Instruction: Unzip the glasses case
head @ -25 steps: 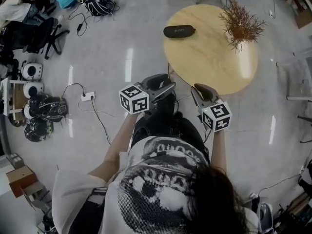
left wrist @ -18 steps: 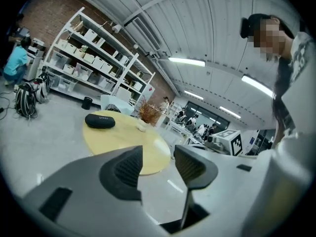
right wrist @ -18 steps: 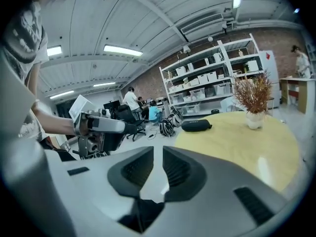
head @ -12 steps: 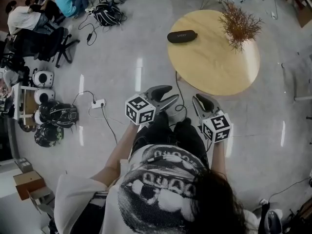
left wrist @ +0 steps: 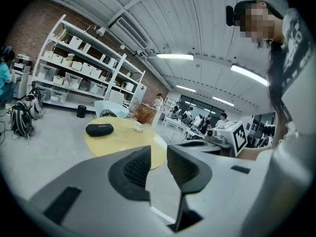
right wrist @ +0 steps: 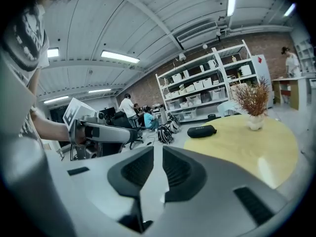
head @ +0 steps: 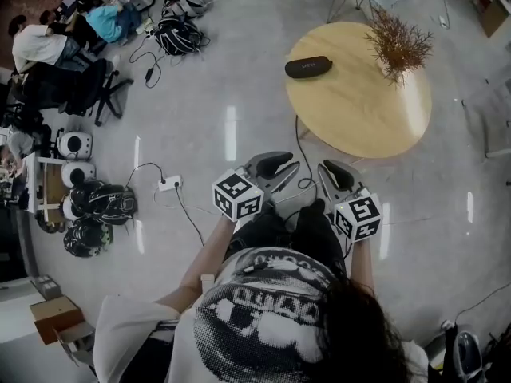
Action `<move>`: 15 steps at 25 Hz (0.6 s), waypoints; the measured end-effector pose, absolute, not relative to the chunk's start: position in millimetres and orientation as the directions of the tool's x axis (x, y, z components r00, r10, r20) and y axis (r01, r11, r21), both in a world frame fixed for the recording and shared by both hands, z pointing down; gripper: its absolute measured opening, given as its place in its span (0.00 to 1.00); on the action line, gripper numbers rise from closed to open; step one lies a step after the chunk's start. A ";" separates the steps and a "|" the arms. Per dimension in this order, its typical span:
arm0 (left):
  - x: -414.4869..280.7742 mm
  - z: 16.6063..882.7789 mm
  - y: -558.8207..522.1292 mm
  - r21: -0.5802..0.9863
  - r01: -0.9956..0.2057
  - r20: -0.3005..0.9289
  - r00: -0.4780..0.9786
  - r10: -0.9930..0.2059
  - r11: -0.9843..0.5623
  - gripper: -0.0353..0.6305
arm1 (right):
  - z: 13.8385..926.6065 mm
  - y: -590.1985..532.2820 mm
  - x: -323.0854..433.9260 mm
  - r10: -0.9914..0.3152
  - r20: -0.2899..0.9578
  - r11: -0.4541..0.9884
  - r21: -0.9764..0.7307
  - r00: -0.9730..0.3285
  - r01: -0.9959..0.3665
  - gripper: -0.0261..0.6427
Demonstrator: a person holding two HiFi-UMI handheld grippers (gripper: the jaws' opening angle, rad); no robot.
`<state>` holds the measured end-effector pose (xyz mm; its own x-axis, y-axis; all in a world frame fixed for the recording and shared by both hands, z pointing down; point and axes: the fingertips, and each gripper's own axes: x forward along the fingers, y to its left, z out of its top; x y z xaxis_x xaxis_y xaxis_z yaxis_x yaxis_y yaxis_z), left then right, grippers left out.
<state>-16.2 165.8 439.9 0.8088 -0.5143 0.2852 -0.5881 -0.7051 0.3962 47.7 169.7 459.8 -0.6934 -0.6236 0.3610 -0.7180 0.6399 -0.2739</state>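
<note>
Glasses case (head: 308, 67) lies on table (head: 359, 110), well apart from 2 grippers. Left gripper (head: 287, 164): jaws just closing, narrowly apart, empty. Right gripper (head: 334, 170): slit-wide, empty.

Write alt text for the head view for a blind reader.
From above: a person holds the left hand-held gripper and right hand-held gripper, both empty, short of a round table bearing a glasses case and dried plant. The left one's jaws have just been closing.

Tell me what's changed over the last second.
The left gripper has just been closing its jaws, with nothing between them. The right gripper stays narrowly open and empty. The case still lies untouched on the table.
</note>
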 end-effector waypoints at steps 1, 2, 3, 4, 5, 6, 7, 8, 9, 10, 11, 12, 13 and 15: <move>-22.5 436.8 168.1 0.399 -0.585 0.276 0.811 -0.516 -0.706 0.20 | 457.1 170.9 42.1 -0.634 0.358 0.631 -0.274 -0.686 -0.726 0.12; -29.8 433.3 169.7 0.404 -0.582 0.268 0.813 -0.517 -0.706 0.17 | 453.9 171.6 36.0 -0.646 0.354 0.619 -0.276 -0.676 -0.735 0.10; -37.9 429.7 170.8 0.408 -0.580 0.260 0.814 -0.519 -0.705 0.14 | 450.9 171.9 29.4 -0.657 0.351 0.606 -0.279 -0.667 -0.745 0.07; -46.7 426.4 171.6 0.412 -0.578 0.253 0.815 -0.521 -0.704 0.12 | 448.6 172.3 22.3 -0.666 0.350 0.594 -0.284 -0.658 -0.752 0.03; -55.7 423.8 172.5 0.414 -0.576 0.247 0.817 -0.522 -0.705 0.10 | 447.1 173.5 14.6 -0.673 0.350 0.585 -0.287 -0.652 -0.758 0.03; -64.8 421.8 173.7 0.414 -0.573 0.241 0.819 -0.521 -0.708 0.10 | 446.1 175.6 6.6 -0.678 0.348 0.579 -0.288 -0.647 -0.763 0.03; -73.8 420.4 175.1 0.412 -0.569 0.235 0.821 -0.521 -0.712 0.09 | 445.2 178.0 -1.5 -0.684 0.346 0.576 -0.284 -0.642 -0.766 0.03; -82.5 419.5 176.6 0.408 -0.566 0.230 0.823 -0.520 -0.716 0.09 | 444.0 180.5 -9.4 -0.690 0.342 0.574 -0.278 -0.638 -0.770 0.03; -90.7 419.1 177.9 0.404 -0.564 0.227 0.824 -0.518 -0.720 0.09 | 442.5 182.6 -17.0 -0.697 0.337 0.572 -0.271 -0.633 -0.774 0.03; -98.3 419.0 179.4 0.400 -0.561 0.226 0.826 -0.516 -0.725 0.08 | 440.5 184.5 -24.0 -0.706 0.330 0.568 -0.264 -0.627 -0.779 0.03; -104.9 419.2 180.9 0.396 -0.557 0.224 0.829 -0.512 -0.730 0.08 | 438.3 186.2 -30.3 -0.715 0.323 0.563 -0.259 -0.620 -0.785 0.03; -110.4 419.5 182.5 0.394 -0.552 0.223 0.833 -0.506 -0.735 0.08 | 436.2 187.7 -35.7 -0.724 0.319 0.557 -0.255 -0.612 -0.791 0.03; -114.9 419.8 184.0 0.392 -0.545 0.220 0.838 -0.499 -0.741 0.08 | 434.5 189.1 -40.5 -0.730 0.318 0.551 -0.248 -0.605 -0.797 0.03; -121.8 419.4 187.0 0.389 -0.530 0.216 0.847 -0.485 -0.753 0.08 | 432.3 191.5 -48.8 -0.738 0.327 0.545 -0.227 -0.590 -0.807 0.03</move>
<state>-121.8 187.0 419.4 0.8473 -0.4851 0.2161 -0.5305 -0.7533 0.3887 -48.8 191.5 432.3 -0.5904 -0.7380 0.3268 -0.8070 0.5450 -0.2274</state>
